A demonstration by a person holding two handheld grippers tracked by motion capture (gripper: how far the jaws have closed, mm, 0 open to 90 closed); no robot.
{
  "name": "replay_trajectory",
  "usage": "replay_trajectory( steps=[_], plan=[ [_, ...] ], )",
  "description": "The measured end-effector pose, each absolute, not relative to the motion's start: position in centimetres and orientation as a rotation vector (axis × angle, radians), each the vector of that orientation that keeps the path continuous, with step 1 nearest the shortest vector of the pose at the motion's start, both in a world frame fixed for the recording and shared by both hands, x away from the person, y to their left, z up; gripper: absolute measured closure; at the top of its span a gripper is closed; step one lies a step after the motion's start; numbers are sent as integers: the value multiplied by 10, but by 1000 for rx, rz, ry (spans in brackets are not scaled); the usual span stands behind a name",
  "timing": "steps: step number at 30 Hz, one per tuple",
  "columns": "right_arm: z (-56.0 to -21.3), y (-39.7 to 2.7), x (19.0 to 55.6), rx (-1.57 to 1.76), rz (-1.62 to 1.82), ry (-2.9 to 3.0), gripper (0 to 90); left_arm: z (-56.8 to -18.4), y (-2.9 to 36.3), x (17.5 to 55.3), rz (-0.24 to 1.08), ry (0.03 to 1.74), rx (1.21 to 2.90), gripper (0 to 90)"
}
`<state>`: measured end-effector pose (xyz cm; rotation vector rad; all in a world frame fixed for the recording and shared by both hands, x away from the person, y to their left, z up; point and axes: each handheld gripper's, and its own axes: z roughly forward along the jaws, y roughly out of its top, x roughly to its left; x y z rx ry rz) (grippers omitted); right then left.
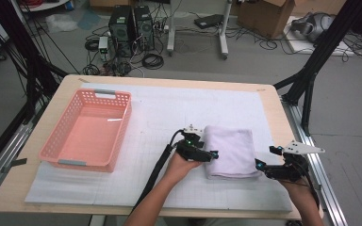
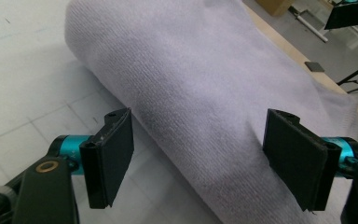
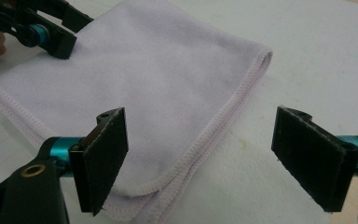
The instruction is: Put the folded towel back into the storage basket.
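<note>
A folded pale lilac towel lies on the white mat, right of centre. My left gripper is at the towel's left folded edge. Its jaws stand wide apart astride the rounded fold, one pad beside the fold and low over the mat, the other over the cloth; the gripper is open. My right gripper waits at the towel's near right corner. It is open, with the stitched corner of the towel under its left pad and bare mat under the right one.
A pink plastic basket stands empty on the left of the mat. The table's right edge runs close to my right hand. Computers, cables and a cardboard box lie on the floor beyond the table.
</note>
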<state>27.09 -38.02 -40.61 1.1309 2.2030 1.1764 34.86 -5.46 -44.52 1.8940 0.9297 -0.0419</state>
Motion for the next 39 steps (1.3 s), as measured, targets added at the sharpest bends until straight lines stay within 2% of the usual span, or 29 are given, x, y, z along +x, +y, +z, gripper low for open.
replay_trajectory(
  steps=[8, 12, 15, 16, 17, 18, 20, 22, 28, 39],
  plan=[
    [-406, -380, 271, 1131, 1187, 2203, 172, -451, -68, 348, 5, 922, 1951, 209],
    [-407, -380, 272, 1133, 1193, 2206, 172, -451, -70, 347, 50, 911, 1979, 278],
    [-407, -378, 272, 1134, 1193, 2210, 172, -451, -70, 346, 62, 895, 1989, 390],
    [-407, -378, 272, 1132, 1192, 2210, 172, -452, -71, 346, 32, 888, 1980, 534],
    [-407, -378, 272, 1132, 1192, 2210, 172, -452, -72, 345, 32, 895, 1977, 534],
    [-407, -378, 272, 1135, 1192, 2207, 172, -452, -73, 345, 28, 896, 1974, 585],
    [-407, -379, 272, 1133, 1193, 2207, 172, -452, -70, 347, -8, 910, 1955, 608],
    [-408, -379, 272, 1133, 1192, 2206, 172, -452, -68, 349, -36, 921, 1940, 683],
    [-408, -381, 272, 1137, 1196, 2203, 172, -451, -64, 350, -55, 887, 1922, 722],
    [-407, -380, 272, 1139, 1203, 2203, 172, -441, -36, 344, -8, 775, 1876, 731]
  ],
)
